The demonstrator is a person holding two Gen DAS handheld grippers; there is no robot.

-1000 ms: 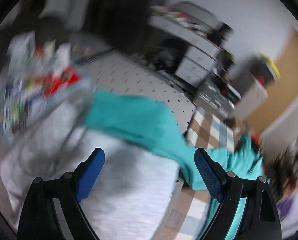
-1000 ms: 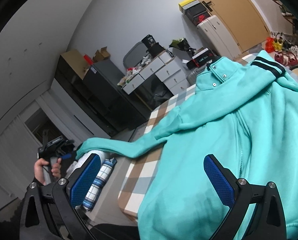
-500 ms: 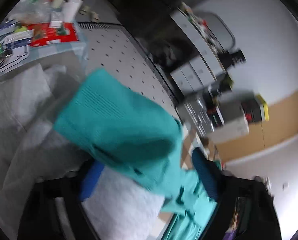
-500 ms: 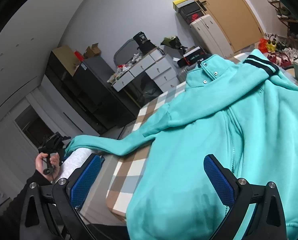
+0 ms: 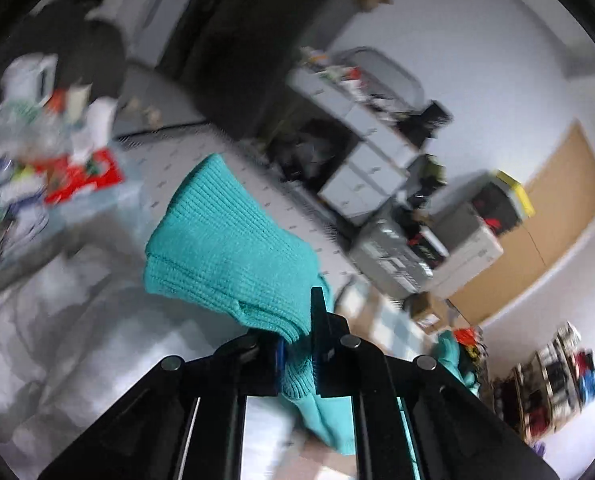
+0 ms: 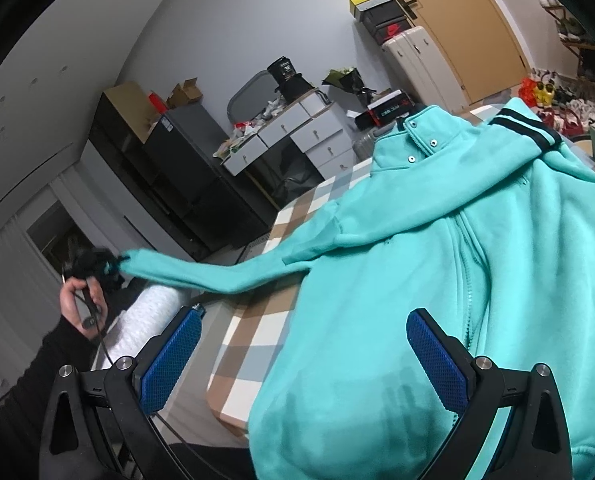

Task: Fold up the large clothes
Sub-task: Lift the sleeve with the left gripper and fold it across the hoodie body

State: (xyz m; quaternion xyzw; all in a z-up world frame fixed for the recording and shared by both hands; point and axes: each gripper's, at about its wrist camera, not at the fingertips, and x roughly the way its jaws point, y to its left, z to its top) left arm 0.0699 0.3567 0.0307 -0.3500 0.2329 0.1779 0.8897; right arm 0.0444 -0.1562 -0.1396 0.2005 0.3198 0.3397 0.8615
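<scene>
A turquoise zip jacket (image 6: pixel 477 280) lies on the checked table (image 6: pixel 257 332), collar away from me. Its left sleeve (image 6: pixel 217 272) stretches out past the table's edge to my left gripper (image 6: pixel 113 266), held up in a person's hand. In the left wrist view that gripper (image 5: pixel 297 344) is shut on the ribbed sleeve cuff (image 5: pixel 225 252), which fans out above the jaws. My right gripper (image 6: pixel 301 356) hovers open over the jacket's lower hem with nothing between its blue pads (image 6: pixel 437 356).
A white padded cover (image 5: pixel 77 340) lies below the left gripper. A cluttered side table (image 5: pixel 37 184) stands at the left. Grey drawers (image 6: pixel 293 132), a black cabinet (image 6: pixel 169 168), suitcases (image 6: pixel 421 68) and boxes line the far wall.
The left gripper went from open beside the sleeve to shut on its cuff and has lifted it, pulling the sleeve straight. The right gripper stays where it was.
</scene>
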